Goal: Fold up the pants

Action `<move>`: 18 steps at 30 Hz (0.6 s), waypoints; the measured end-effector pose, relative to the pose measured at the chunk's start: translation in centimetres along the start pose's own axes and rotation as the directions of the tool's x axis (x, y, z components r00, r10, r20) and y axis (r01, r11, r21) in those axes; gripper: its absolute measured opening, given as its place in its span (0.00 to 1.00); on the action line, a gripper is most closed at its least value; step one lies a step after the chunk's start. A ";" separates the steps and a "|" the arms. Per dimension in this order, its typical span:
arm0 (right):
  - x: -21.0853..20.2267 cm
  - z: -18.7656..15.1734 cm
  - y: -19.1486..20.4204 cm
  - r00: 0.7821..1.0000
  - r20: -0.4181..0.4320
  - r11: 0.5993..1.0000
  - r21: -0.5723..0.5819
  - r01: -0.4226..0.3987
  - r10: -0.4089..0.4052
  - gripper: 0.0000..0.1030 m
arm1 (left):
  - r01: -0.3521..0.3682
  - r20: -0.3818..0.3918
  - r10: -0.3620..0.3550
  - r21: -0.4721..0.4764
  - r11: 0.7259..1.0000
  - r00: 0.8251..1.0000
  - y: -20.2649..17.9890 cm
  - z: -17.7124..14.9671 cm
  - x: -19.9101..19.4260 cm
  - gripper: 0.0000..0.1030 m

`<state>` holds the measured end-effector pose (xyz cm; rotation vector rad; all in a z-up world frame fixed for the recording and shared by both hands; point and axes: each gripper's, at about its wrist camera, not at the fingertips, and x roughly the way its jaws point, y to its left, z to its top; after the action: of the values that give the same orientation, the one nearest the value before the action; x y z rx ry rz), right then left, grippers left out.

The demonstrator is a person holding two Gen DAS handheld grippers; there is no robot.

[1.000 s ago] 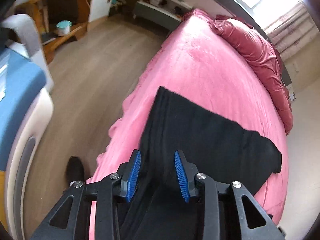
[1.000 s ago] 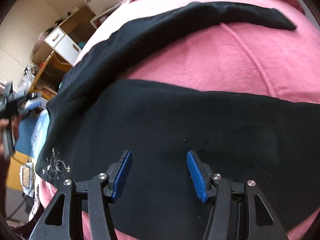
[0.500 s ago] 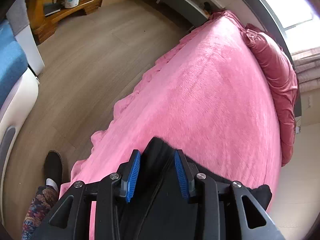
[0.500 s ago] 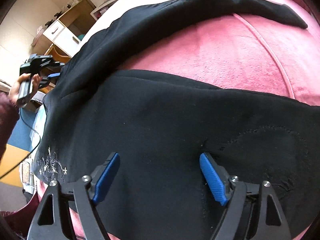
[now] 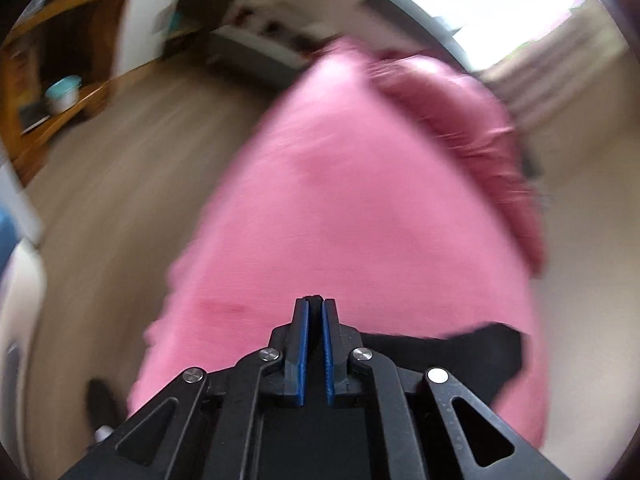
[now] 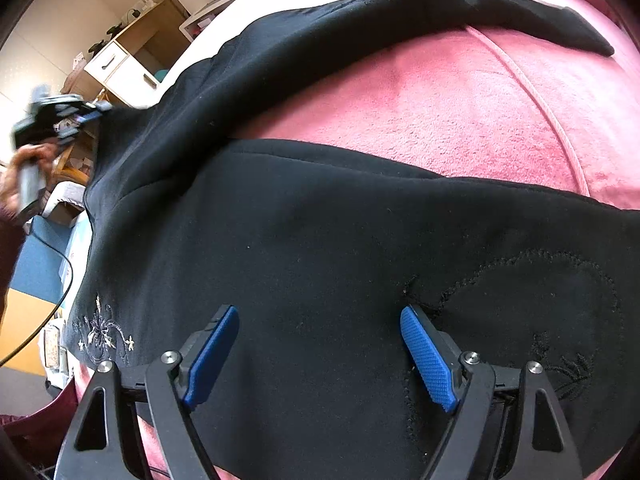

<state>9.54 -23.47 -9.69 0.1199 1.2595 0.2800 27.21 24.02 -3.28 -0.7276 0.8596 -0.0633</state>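
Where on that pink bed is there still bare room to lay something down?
Bare pink blanket lies between the two legs of the black pants, and a larger patch runs toward the dark red pillow. The near edge is crowded with pants.

No text, label, brand or number can be read in either view. Only pale floral embroidery (image 6: 105,334) is seen on the near left of the black fabric pants (image 6: 320,248).

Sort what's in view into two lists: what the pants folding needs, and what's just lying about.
For the job:
black pants
pink bed
left hand-held gripper
right hand-held gripper

Lying about:
teal container
white drawer cabinet
wooden floor
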 end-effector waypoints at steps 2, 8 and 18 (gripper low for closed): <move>0.0 0.0 0.0 1.000 0.002 1.000 0.008 -0.002 0.002 0.82 | 0.137 0.015 -0.139 0.075 0.988 0.990 -2.1 -1.6 -3.1 0.03; -0.9 0.5 -0.4 1.000 0.020 0.999 0.039 -0.010 0.009 0.78 | 0.459 -0.117 -0.445 0.285 0.842 0.888 -7.1 -10.8 -11.0 0.02; -4.5 6.9 -1.8 0.985 0.161 0.991 0.113 -0.075 0.056 0.63 | 0.581 -0.384 -0.454 0.341 0.739 0.804 -8.8 -25.5 -14.6 0.02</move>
<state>15.11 -26.00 -3.83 0.2813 1.1158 0.2473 1.41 7.95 0.83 -0.5075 0.8385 -0.8719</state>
